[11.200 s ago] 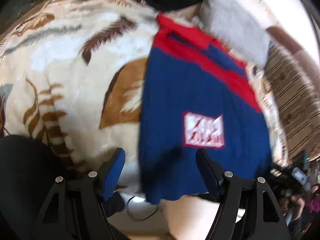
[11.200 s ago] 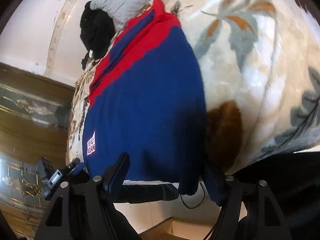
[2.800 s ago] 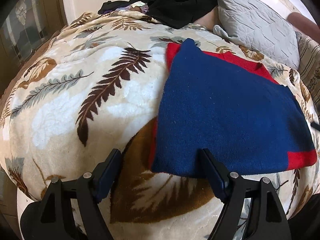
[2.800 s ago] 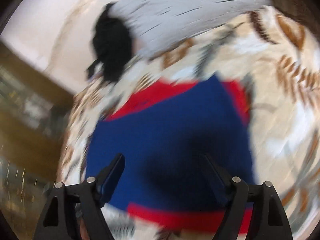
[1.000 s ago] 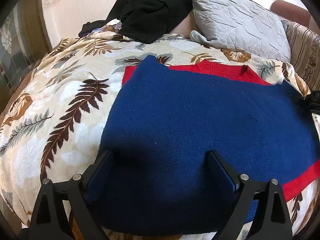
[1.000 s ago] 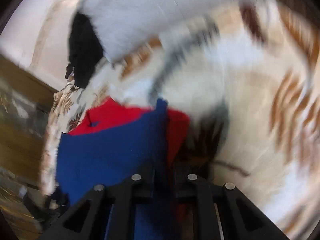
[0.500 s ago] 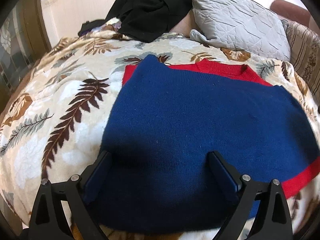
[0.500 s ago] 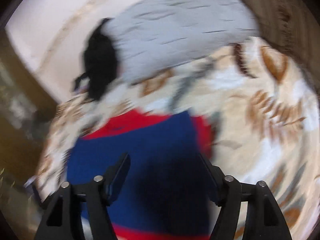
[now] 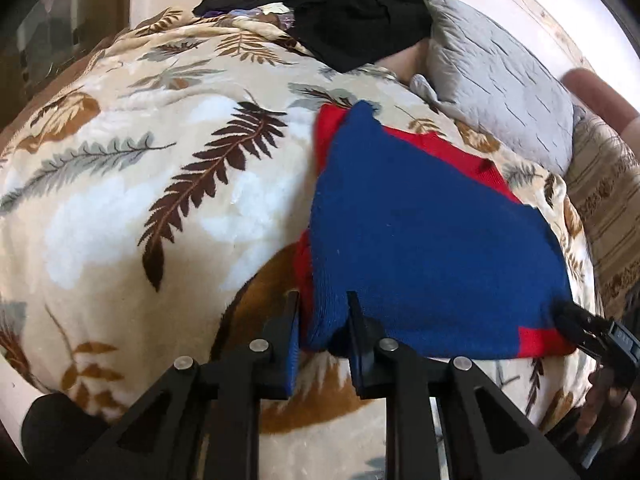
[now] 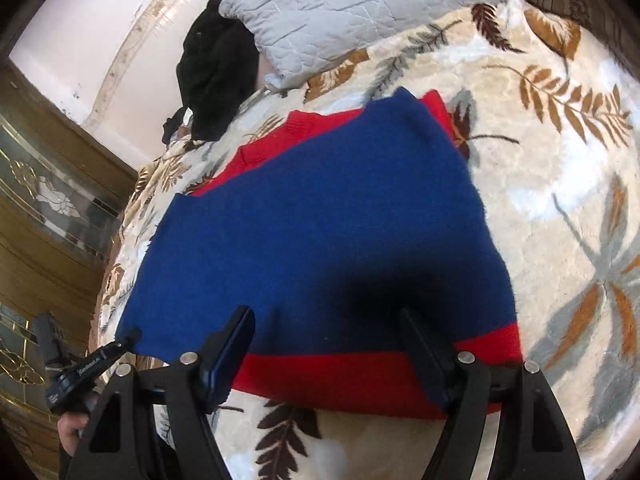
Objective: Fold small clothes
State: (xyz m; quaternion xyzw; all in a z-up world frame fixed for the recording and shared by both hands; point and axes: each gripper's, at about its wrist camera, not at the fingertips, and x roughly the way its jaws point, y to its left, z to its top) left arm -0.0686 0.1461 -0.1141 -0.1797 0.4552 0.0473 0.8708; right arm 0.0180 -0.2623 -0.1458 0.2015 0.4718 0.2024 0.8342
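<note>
The left hand-held gripper [image 9: 322,320] is closing its jaws on the near left corner of the blue and red sweater [image 9: 420,240], and the knit already bunches between the two pads there. The right hand-held gripper [image 10: 326,344] stands with its jaws wide apart, the red hem band [image 10: 340,376] lying between them but not pinched. The sweater itself lies mostly flat on the bed, on the leaf-print fleece blanket [image 9: 140,200], already doubled over, with a strip of red peeking out along its far edge.

As I see it, the risk lies in the left grip. The corner is several layers thick, and if the pads catch only the top layer, a lift would peel the fold open instead of carrying it whole. The plush blanket sits right under that corner too, so the lower pad could snag the pile and drag the blanket up with the garment. With the right jaws not yet shut, a pull from the left alone would likely skew the sweater and spoil its straight edges.

Beyond the sweater a grey quilted pillow [image 9: 500,72] rests near its far edge, and a heap of black clothing [image 9: 352,12] lies further back toward the wall. A fold carried away from the person has little room before it meets the pillow.
</note>
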